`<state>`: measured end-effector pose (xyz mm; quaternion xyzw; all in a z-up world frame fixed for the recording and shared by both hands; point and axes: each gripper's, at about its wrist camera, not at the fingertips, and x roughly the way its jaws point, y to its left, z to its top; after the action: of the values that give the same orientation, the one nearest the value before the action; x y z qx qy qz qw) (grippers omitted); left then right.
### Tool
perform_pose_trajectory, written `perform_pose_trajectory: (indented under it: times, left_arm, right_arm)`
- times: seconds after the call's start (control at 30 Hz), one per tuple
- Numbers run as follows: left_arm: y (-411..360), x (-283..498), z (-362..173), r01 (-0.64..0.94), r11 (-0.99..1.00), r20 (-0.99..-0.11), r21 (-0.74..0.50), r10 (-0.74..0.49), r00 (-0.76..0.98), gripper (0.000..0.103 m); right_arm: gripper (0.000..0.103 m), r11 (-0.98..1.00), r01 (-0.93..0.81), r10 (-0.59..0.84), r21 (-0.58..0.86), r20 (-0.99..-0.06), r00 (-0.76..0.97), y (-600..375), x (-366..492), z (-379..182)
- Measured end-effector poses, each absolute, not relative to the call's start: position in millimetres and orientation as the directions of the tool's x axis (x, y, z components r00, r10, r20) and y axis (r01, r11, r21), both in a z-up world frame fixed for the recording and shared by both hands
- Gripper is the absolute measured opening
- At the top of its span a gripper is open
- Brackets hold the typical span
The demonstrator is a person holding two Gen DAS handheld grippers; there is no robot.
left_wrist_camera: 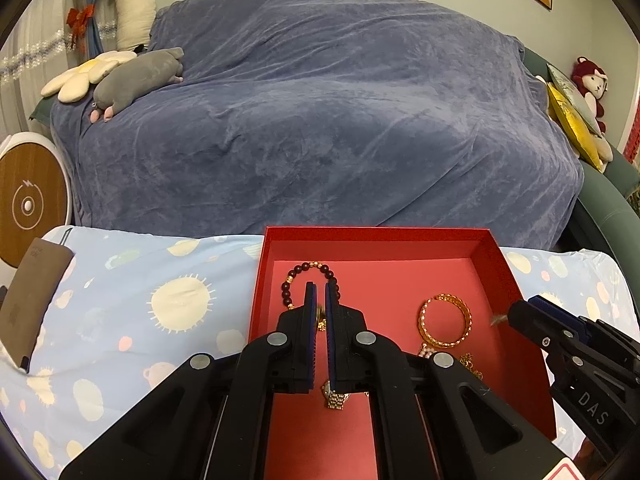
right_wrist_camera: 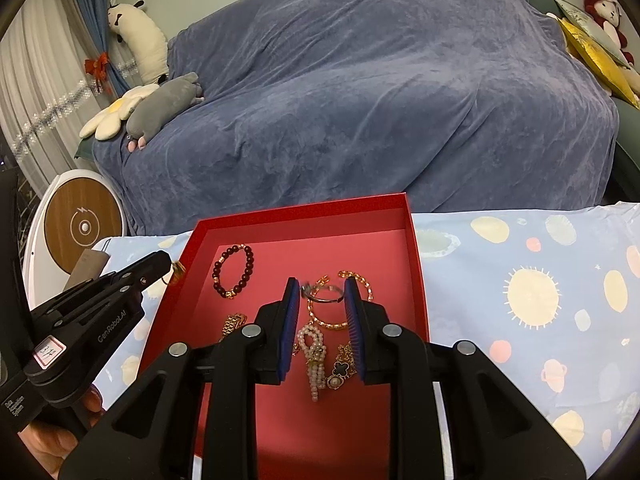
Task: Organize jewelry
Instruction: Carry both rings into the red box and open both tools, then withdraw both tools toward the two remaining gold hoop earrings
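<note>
Right wrist view is showing the right hand-held gripper [right_wrist_camera: 322, 292] hovering over a red tray [right_wrist_camera: 416, 264] that is sitting on a surface covered with a pale blue cloth [right_wrist_camera: 520, 280] printed with suns. Its fingers are spread, and a thin silver ring [right_wrist_camera: 325, 295] is lying across the gap between the blue pads, apparently touching both tips; whether it is being carried or only framed is hard to tell. Directly below the ring in the frame, a gold bangle [right_wrist_camera: 340, 300] is lying flat on the tray floor, with a looped pearl piece [right_wrist_camera: 314, 354] and a dark clover pendant [right_wrist_camera: 345, 369] nearer the camera. A dark bead bracelet [right_wrist_camera: 234, 272] is lying toward the upper left of the tray, well apart from these.

Left wrist view is showing the left hand-held gripper [left_wrist_camera: 320, 288] with its fingers nearly pressed together, pinching a small gold item [left_wrist_camera: 320, 316] that is mostly hidden between the pads. In the right wrist view this same gripper [right_wrist_camera: 170, 260] is sitting at the left of the frame, just outside the tray's left wall, with the gold item at its tip. A gold watch [left_wrist_camera: 334, 394] is lying beneath it, low in the left wrist view.

Judging from this, the next move hinges on the ring: it is lying ahead of the right gripper, its width spanning the gap from left to right, and the right hand is the nearer one.
</note>
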<state>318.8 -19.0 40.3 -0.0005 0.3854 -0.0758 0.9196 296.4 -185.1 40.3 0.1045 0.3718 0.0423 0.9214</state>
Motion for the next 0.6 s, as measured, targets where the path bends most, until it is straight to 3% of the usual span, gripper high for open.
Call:
perform_pose_trajectory:
  times: [0.1, 0.17, 0.6]
  left_arm:
    - [-18, 318, 41, 0.131, 0.990, -0.711, -0.056, -0.132, 0.691, 0.015]
    - [-18, 317, 42, 0.120, 0.991, -0.706, -0.050, -0.120, 0.698, 0.038]
    - [-13, 298, 72, 0.133, 0.991, -0.672, -0.016, -0.109, 0.732, 0.038]
  right_arm:
    - [0.024, 0.976, 0.004, 0.149, 0.220, -0.672, 0.725, -184, 295, 41]
    - [0.028, 0.976, 0.005, 0.146, 0.218, -0.669, 0.729, -183, 294, 42]
    - [0.029, 0.981, -0.011, 0.138, 0.195, -0.653, 0.745, -184, 263, 65]
